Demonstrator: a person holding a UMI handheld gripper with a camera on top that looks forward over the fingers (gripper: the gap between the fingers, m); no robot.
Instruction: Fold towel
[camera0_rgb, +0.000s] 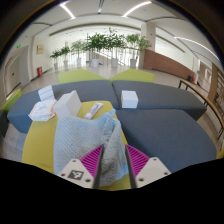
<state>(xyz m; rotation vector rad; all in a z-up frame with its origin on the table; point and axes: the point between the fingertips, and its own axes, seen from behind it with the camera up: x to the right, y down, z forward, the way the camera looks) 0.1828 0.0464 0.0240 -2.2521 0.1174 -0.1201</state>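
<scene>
Pinching a bunched fold of the grey towel (92, 135), the gripper (113, 166) holds it over the yellow-and-grey table (165, 130); white boxes (129, 98) beyond; no readable writing

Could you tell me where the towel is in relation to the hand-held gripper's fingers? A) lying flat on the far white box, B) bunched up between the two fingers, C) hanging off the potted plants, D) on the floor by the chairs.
B: the light towel rises bunched between the pink-padded fingers of the hand-held gripper, which close on it above the yellow table.
</scene>
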